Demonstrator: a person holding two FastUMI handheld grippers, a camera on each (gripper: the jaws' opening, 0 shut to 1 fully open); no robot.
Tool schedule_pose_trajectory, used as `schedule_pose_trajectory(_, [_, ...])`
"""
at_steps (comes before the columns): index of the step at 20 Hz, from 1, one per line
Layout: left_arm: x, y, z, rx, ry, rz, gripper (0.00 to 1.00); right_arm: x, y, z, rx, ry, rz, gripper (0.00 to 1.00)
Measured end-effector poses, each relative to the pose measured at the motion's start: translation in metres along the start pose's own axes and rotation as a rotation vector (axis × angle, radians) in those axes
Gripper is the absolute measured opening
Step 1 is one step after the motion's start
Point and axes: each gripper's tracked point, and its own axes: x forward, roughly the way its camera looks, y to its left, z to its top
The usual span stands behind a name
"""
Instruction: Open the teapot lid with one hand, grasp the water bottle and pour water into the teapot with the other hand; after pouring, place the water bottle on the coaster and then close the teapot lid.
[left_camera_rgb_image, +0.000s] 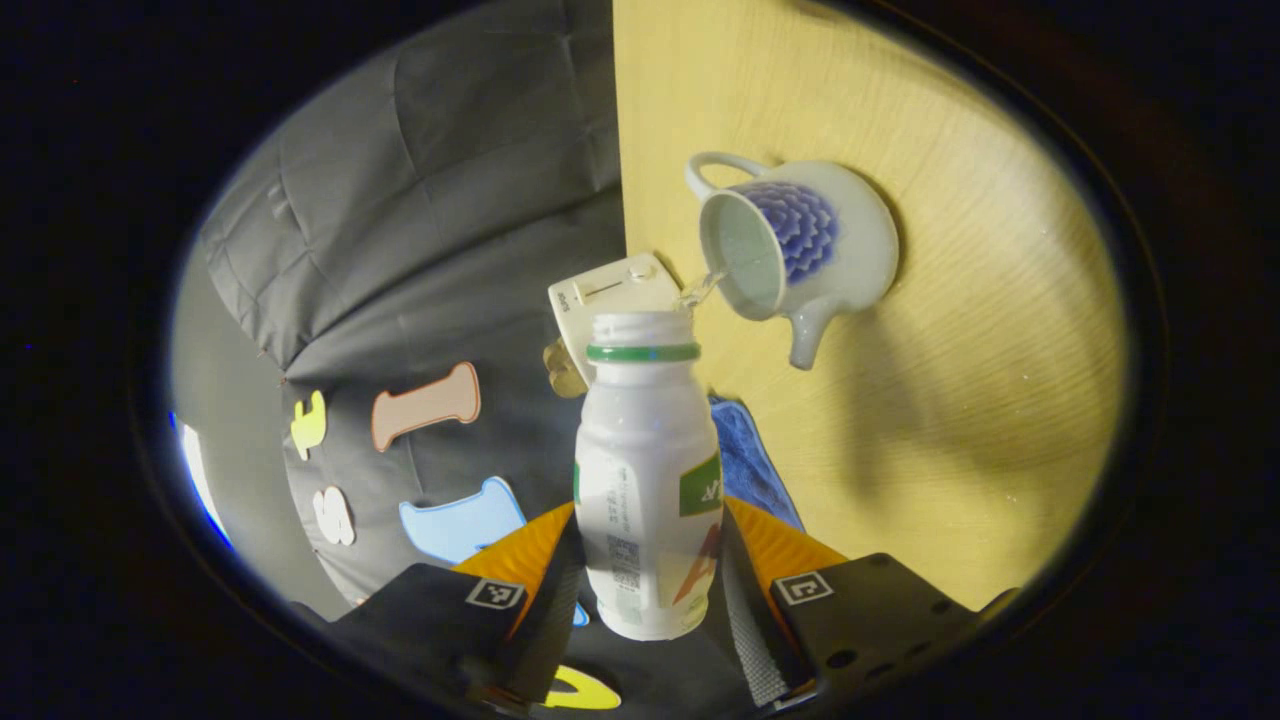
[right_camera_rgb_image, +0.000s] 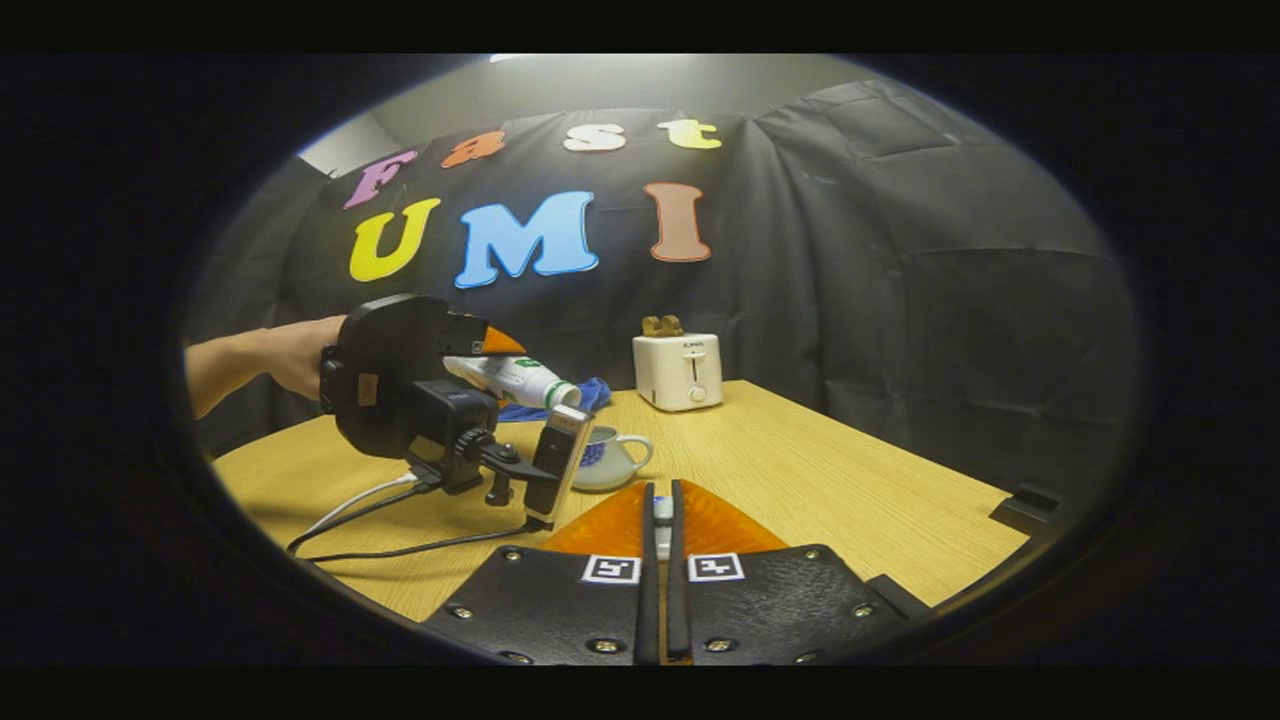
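Observation:
My left gripper (left_camera_rgb_image: 648, 515) is shut on a white plastic water bottle (left_camera_rgb_image: 645, 430) with a green neck ring and no cap. The bottle is tipped toward the white teapot (left_camera_rgb_image: 800, 250) with a blue pattern, whose top is open. A thin stream of water (left_camera_rgb_image: 703, 290) runs from the bottle mouth into the pot. In the right gripper view a hand holds the left gripper (right_camera_rgb_image: 490, 360) with the bottle (right_camera_rgb_image: 515, 380) tilted above the teapot (right_camera_rgb_image: 610, 455). My right gripper (right_camera_rgb_image: 661, 490) is held back from the pot, its fingers closed on a small white piece, the teapot lid (right_camera_rgb_image: 661, 512).
A white toaster (right_camera_rgb_image: 678, 370) with bread in it stands at the back of the wooden table (right_camera_rgb_image: 800, 470). A blue cloth (right_camera_rgb_image: 590, 395) lies behind the teapot. Cables (right_camera_rgb_image: 400, 545) trail from the left gripper over the table. A flat dark object (right_camera_rgb_image: 1025, 505) sits at the right edge.

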Motion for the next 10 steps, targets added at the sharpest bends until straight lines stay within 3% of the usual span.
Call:
schedule_pose_trajectory(2, [0.0007, -0.0006, 0.0015, 0.009, -0.004, -0.005, 0.76, 0.0001, -0.0004, 0.0009, 0.001, 0.000, 0.000, 0.04])
schedule_pose_trajectory(4, [-0.0002, 0.0014, 0.0033, 0.016, -0.007, 0.001, 0.76, 0.0016, 0.0000, -0.0026, 0.003, 0.008, 0.004, 0.00])
schedule_pose_trajectory(9, [-0.0014, 0.0047, 0.0080, 0.031, -0.019, -0.002, 0.76, 0.0013, -0.0006, -0.0053, 0.017, 0.014, 0.009, 0.04])
schedule_pose_trajectory(10, [-0.0011, 0.0044, 0.0075, 0.037, -0.017, -0.003, 0.76, 0.0007, -0.0002, -0.0045, 0.020, 0.013, 0.013, 0.00])
